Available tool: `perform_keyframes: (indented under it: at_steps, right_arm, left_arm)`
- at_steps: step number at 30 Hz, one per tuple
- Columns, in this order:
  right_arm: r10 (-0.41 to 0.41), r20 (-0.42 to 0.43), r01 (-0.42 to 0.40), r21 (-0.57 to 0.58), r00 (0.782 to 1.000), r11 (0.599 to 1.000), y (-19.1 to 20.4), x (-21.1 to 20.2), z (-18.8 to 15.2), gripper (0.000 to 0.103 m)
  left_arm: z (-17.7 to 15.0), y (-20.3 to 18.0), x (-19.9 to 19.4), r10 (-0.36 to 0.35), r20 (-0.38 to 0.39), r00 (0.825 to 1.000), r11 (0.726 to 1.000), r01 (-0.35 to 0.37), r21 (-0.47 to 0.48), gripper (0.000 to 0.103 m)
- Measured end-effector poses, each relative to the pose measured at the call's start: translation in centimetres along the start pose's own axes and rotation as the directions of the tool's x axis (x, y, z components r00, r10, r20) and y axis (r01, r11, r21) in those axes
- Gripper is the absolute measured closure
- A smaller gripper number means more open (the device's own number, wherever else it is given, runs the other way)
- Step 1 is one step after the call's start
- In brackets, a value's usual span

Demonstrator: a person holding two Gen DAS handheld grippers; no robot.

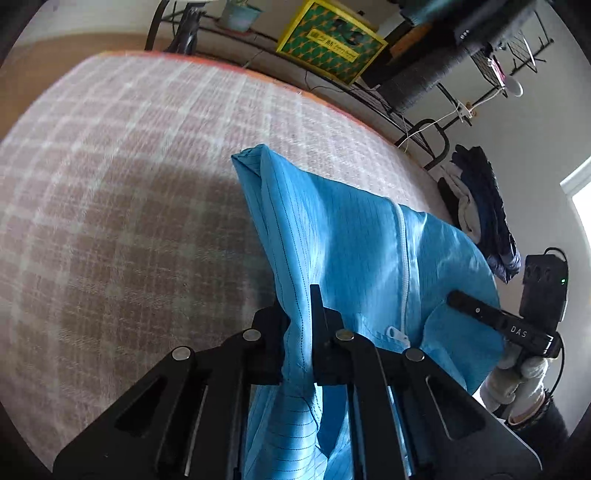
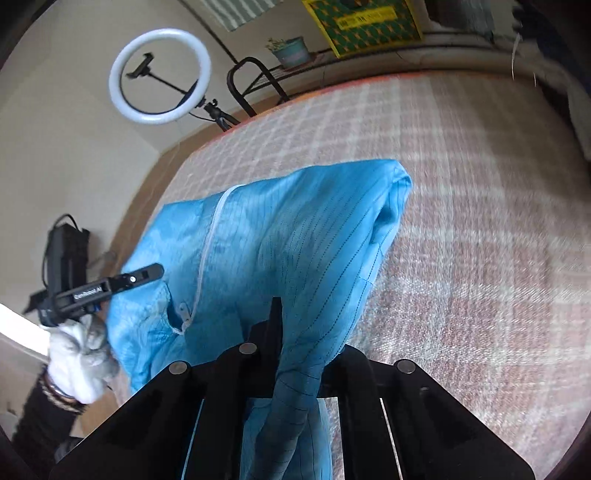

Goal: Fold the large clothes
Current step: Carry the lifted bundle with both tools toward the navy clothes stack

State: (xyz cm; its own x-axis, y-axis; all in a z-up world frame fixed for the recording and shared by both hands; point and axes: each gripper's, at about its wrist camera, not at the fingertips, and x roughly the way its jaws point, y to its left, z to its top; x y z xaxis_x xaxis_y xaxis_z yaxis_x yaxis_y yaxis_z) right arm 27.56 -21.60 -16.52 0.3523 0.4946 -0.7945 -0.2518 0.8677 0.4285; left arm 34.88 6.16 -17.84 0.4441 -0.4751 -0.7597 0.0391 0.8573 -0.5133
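Observation:
A large blue garment (image 1: pixel 343 240) with a white zipper (image 1: pixel 404 266) hangs lifted over a pink checked blanket (image 1: pixel 129 192). My left gripper (image 1: pixel 297 325) is shut on a bunched fold of its cloth. In the right wrist view the same blue garment (image 2: pixel 288 236) is pinched by my right gripper (image 2: pixel 295 339), which is shut on another fold. Each view shows the other gripper side-on at the garment's far edge: the right gripper (image 1: pixel 461 301) and the left gripper (image 2: pixel 147 275), both in white-gloved hands. The garment's lower part is hidden under the grippers.
A yellow and green box (image 1: pixel 332 40) and a potted plant (image 1: pixel 240 14) sit on a black metal rack beyond the blanket. Dark clothes (image 1: pixel 484 214) are piled at the right. A ring light (image 2: pixel 159 75) stands at the left corner, and a black power unit (image 2: pixel 66 251) lies on the floor.

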Motion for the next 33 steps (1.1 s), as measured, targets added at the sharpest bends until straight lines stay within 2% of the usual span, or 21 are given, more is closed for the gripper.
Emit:
perform_keyframes:
  at_steps: [9,16,23,33]
  right_arm:
    - [-0.091,0.061,0.097,-0.104,0.994,0.99,2.7,-4.7,-0.7,0.098]
    - [-0.152,0.119,0.17,-0.154,0.981,0.973,2.9,-9.5,-2.0,0.098]
    - [-0.202,0.171,0.224,-0.119,0.964,0.967,-0.7,-15.8,-2.7,0.098]
    - [-0.34,0.245,0.363,-0.051,0.908,0.931,-7.7,-24.0,-1.2,0.098]
  left_arm:
    - [-1.4,-4.9,-3.4,-0.031,0.035,0.999,0.997,0.029,0.072,0.097]
    - [-2.1,-9.9,-5.0,-0.076,0.055,0.996,0.989,0.068,0.128,0.097]
    - [-2.2,-17.8,-3.1,-0.151,0.031,0.988,0.968,0.141,0.209,0.097]
    - [-1.8,-29.1,1.9,-0.245,-0.007,0.969,0.919,0.235,0.317,0.097]
